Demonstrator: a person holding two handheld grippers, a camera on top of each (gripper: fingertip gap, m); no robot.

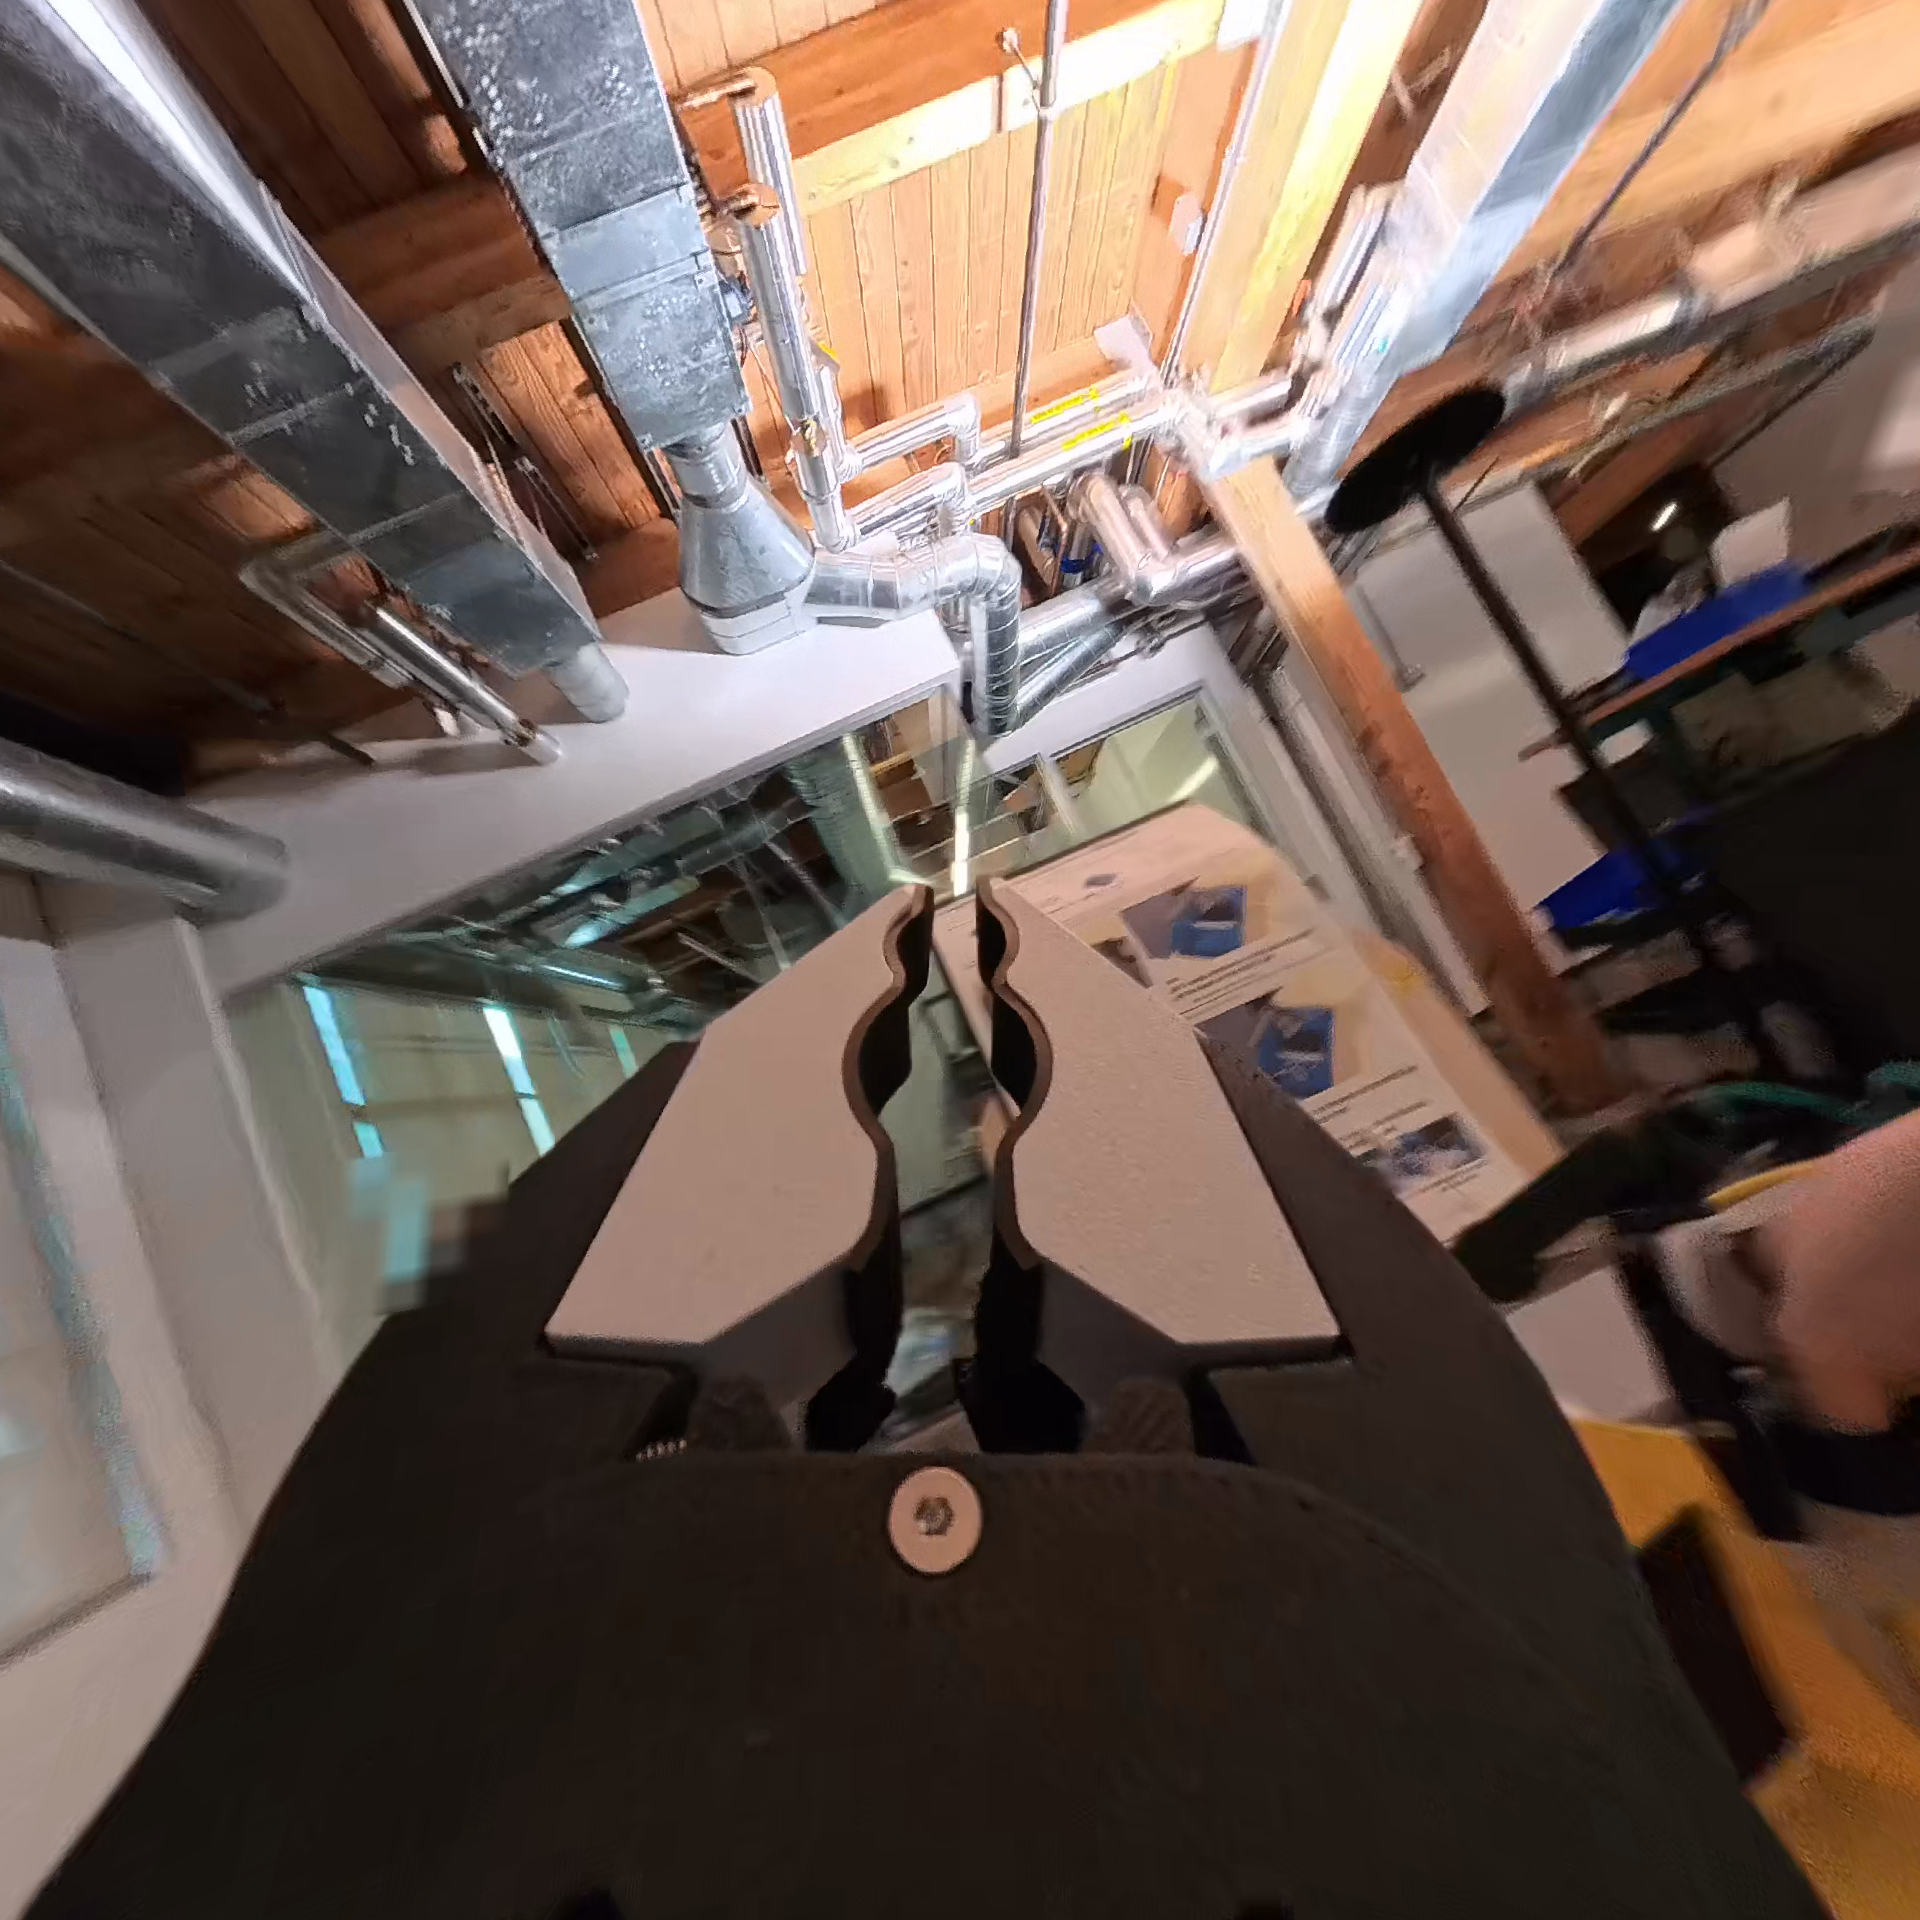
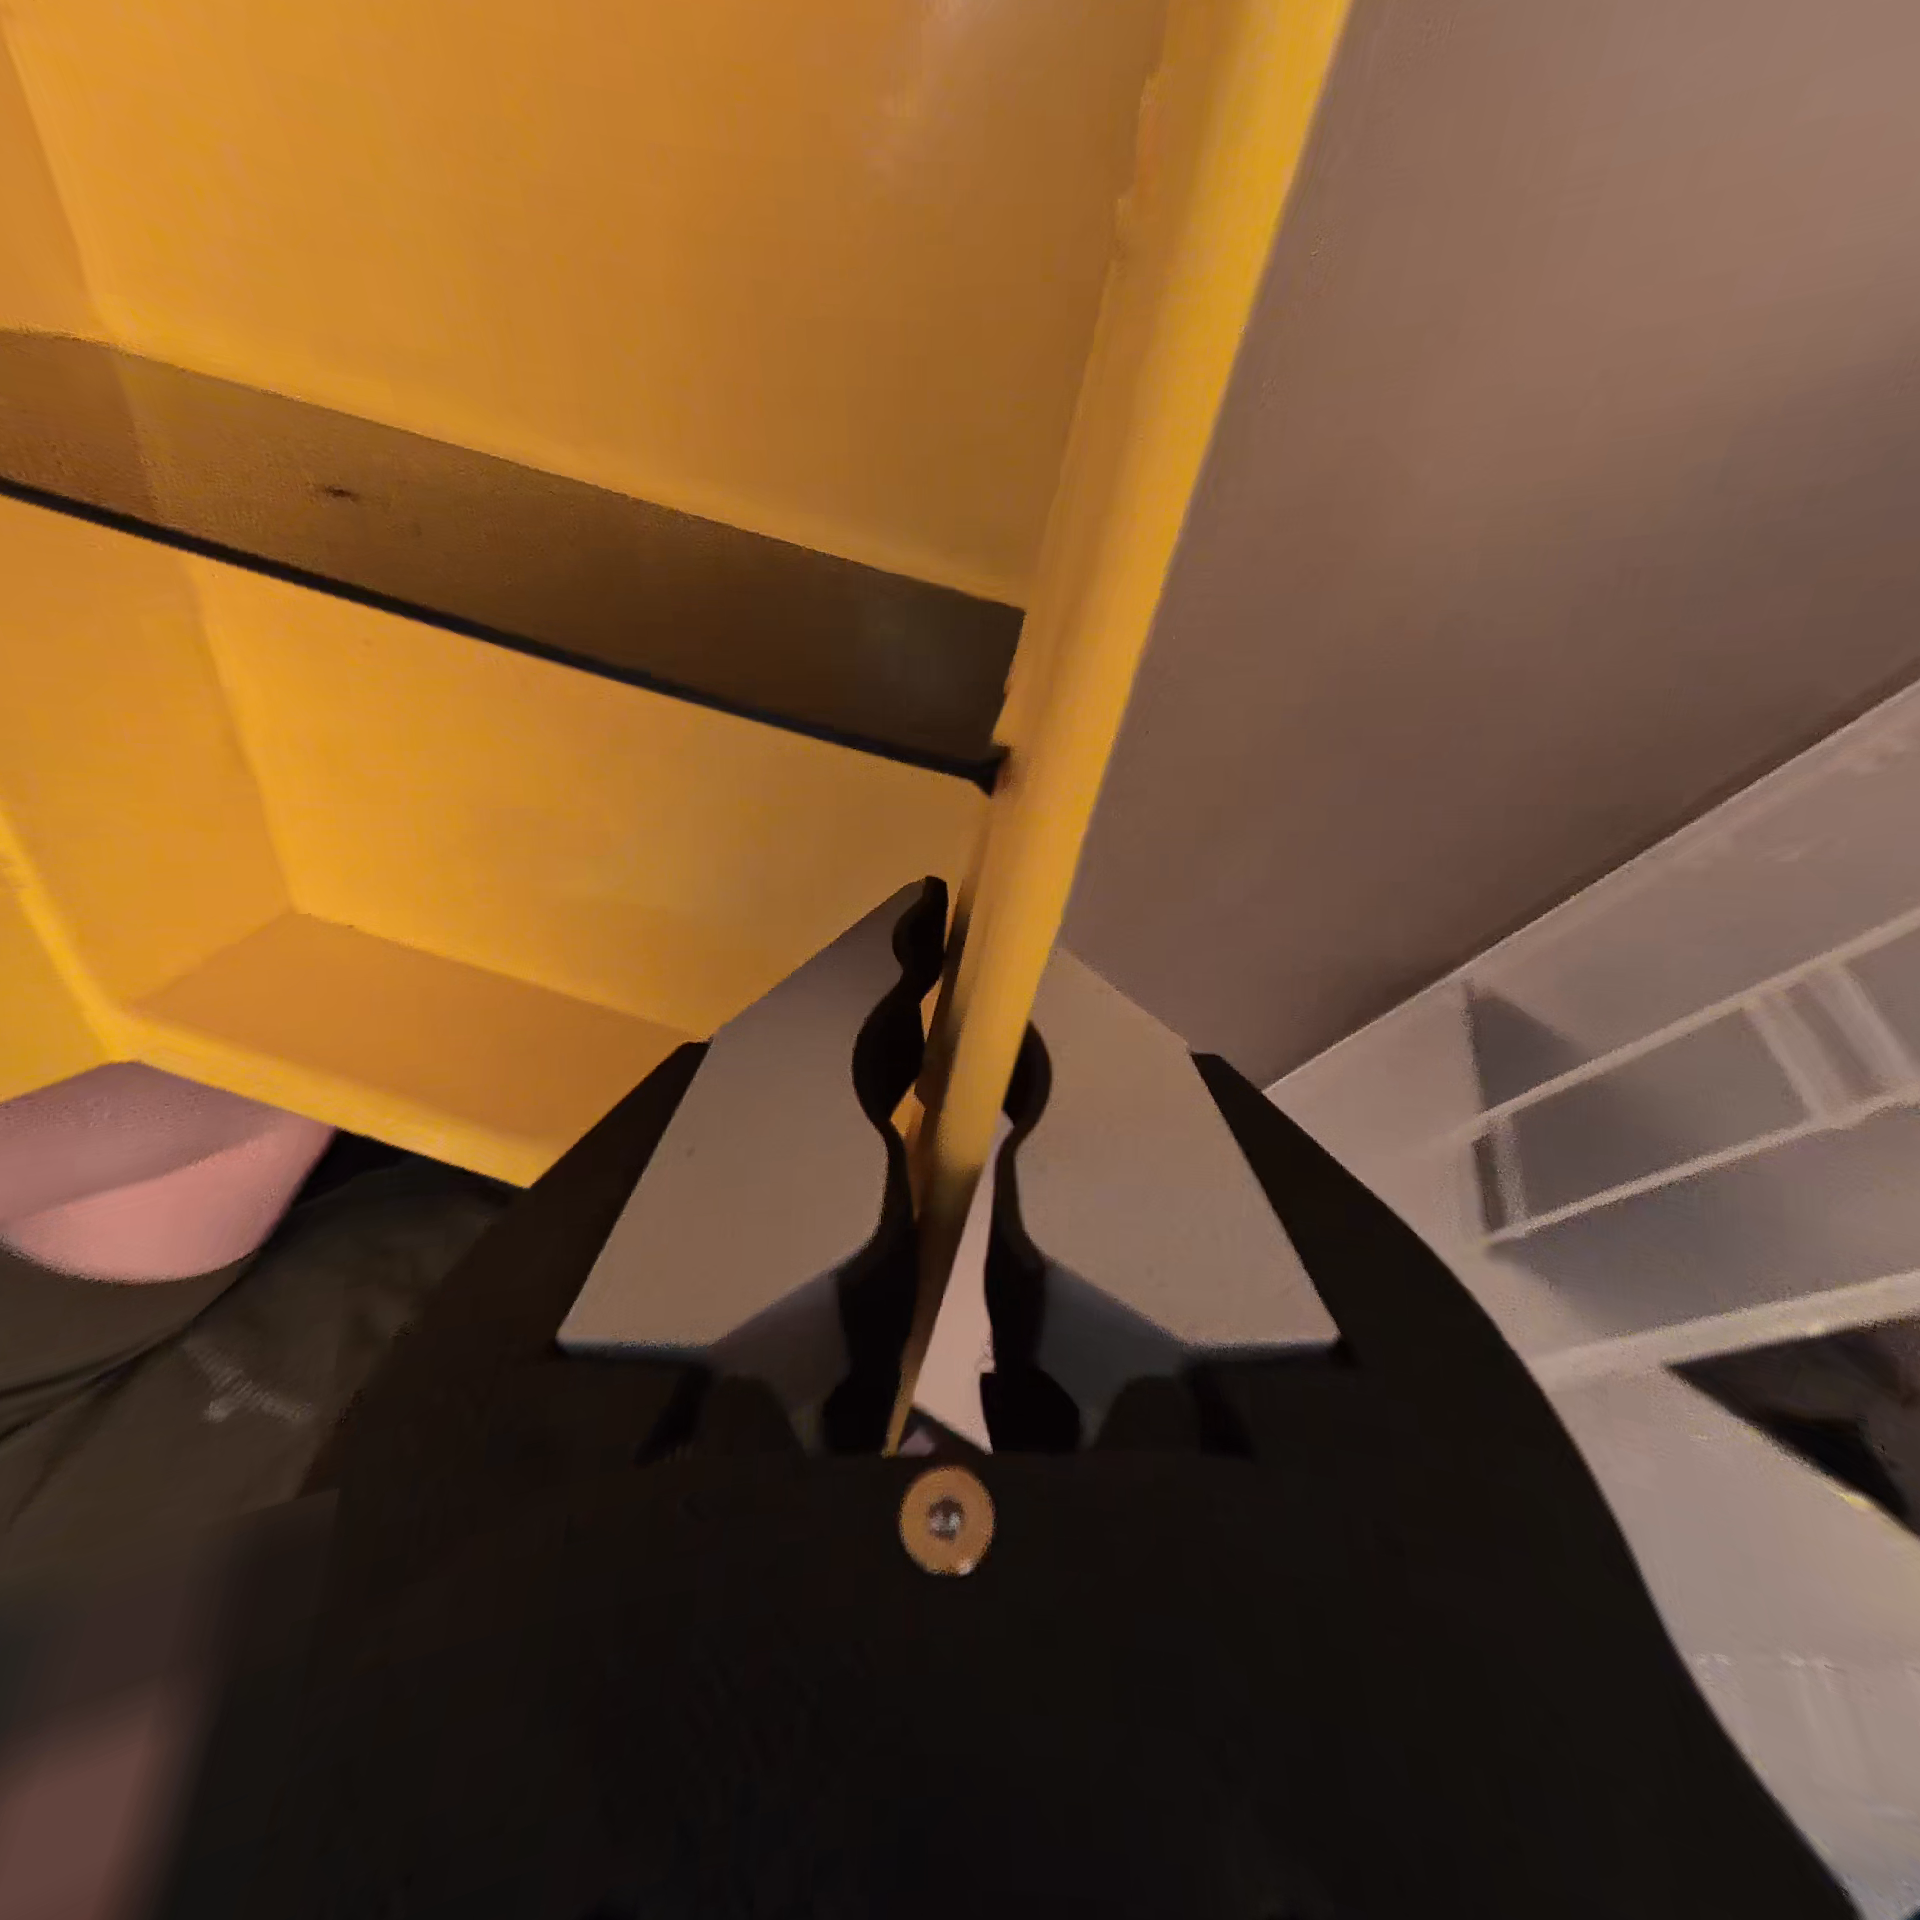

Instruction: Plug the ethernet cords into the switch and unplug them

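No switch shows in either view. My left gripper (image 1: 953, 899) points up at the ceiling, its jaws nearly together with nothing between them. My right gripper (image 2: 992, 925) is shut on the thin side wall of a yellow plastic bin (image 2: 1143, 520); the wall runs up between the fingers. A black divider (image 2: 520, 561) crosses the inside of the bin. In the left wrist view, blurred green and yellow cords (image 1: 1766, 1117) show at the right edge beside a person's hand (image 1: 1849, 1278), and a corner of the yellow bin (image 1: 1787, 1662) lies at the lower right.
Overhead are wooden beams, metal ducts (image 1: 582, 208) and silver pipes (image 1: 935, 582). A wooden post (image 1: 1392, 769) and shelves with blue bins (image 1: 1621, 894) stand to the right. A clear plastic rack (image 2: 1662, 1091) lies right of the bin. Part of a hand (image 2: 135, 1174) is at the left. The gap from one gripper's tips to the other's is roughly 40 cm.
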